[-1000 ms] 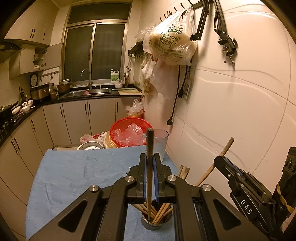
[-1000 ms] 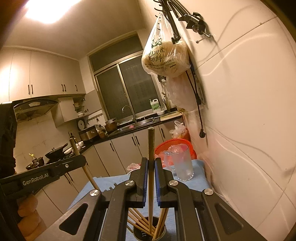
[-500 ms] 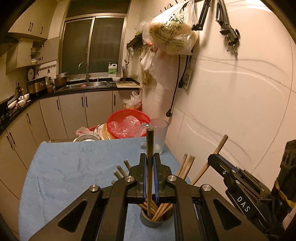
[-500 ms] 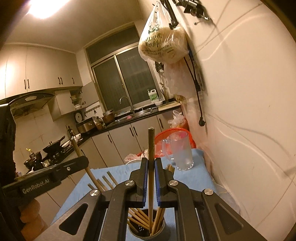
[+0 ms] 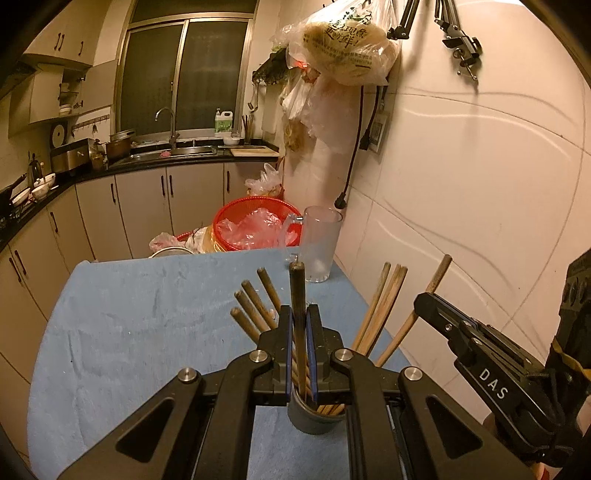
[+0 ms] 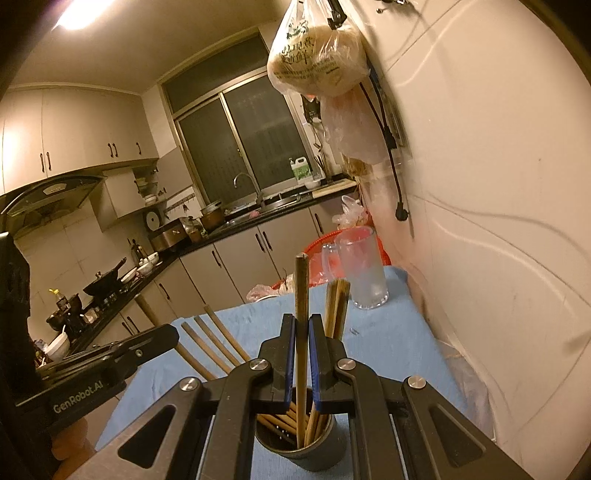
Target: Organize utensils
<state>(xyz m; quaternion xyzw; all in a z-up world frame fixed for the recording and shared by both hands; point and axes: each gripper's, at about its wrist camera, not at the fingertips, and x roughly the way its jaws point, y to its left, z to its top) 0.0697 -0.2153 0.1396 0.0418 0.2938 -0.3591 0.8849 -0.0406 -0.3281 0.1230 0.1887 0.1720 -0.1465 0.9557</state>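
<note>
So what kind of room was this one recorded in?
A lived-in home kitchen, most likely. There's a sink with a tap under the window, a range hood over a stove with a wok, and cabinets along the walls. The chopstick holder sits on a table with a blue cloth.

A small kitchen is seen under warm yellow light from a ceiling lamp [image 6: 79, 16]. A dark window [image 5: 186, 75] is set above the sink [image 5: 173, 150] at the far end. Pale cupboards [image 5: 147, 206] are lined up under a black counter [image 5: 55, 184], and more cupboards [image 6: 74, 129] are hung high up. The right side is closed by a white wall [image 5: 480, 184]. A plastic bag [image 5: 347, 48] is hung on it. A blue cloth [image 5: 129, 325] is spread over the worktop.
</note>
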